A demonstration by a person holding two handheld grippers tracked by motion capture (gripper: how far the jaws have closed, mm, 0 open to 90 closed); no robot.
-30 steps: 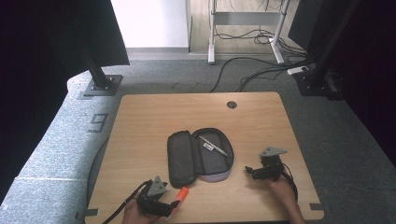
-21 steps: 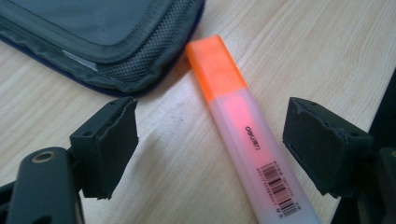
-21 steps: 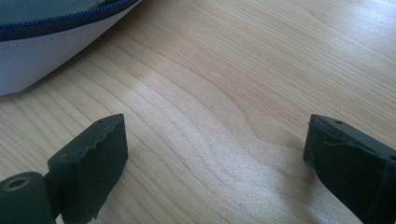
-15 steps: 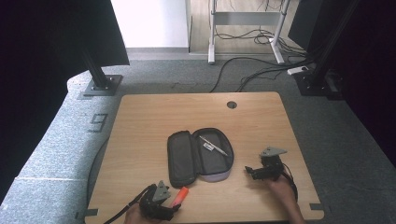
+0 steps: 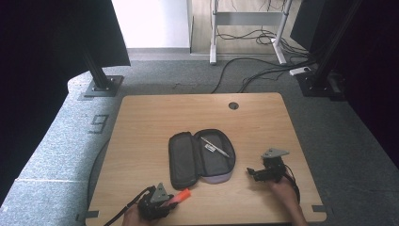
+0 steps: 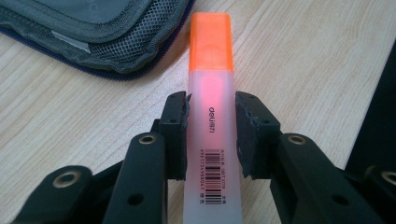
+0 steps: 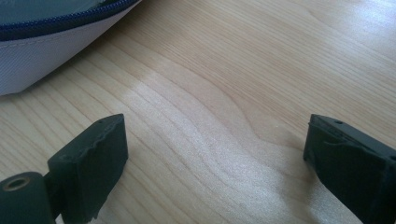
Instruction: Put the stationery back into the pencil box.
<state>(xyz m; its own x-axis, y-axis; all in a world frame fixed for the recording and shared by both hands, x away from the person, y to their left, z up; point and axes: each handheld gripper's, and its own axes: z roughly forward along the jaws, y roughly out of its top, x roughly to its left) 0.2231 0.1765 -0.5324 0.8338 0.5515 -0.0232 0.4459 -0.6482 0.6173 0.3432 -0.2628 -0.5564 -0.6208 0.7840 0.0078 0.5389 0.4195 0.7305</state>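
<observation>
A: What is the left claw (image 6: 211,122) doing?

B: It is gripping a highlighter (image 6: 211,88). Its jaws have just been closing, and in the left gripper view the pads are now pressing on both sides of the clear barrel, just behind the orange cap. The printed barcode end is running back between the jaws.

A: And where is the highlighter sitting?

B: At the near edge of the surface (image 5: 150,122), left of middle in the high view. The highlighter's orange tip (image 5: 183,194) is poking out of the left claw (image 5: 170,200) toward the pouch (image 5: 200,157). Whether it is resting on the wood or hanging just above it, I cannot tell.

A: The pouch is lying open?

B: Yes, it is lying unzipped near the middle of the surface, both halves spread flat, with a pen (image 5: 214,147) lying slantwise in the right half. In the left gripper view the pouch's mesh edge (image 6: 116,42) is showing just beyond the cap, near it but apart.

A: What about the right claw (image 5: 251,172)?

B: It is standing wide with nothing between its jaws. It is sitting right of the pouch, pointing toward it. In the right gripper view bare wood is lying between the two pads (image 7: 91,161), and the pouch's pale side (image 7: 42,51) is showing at the upper left.
</observation>
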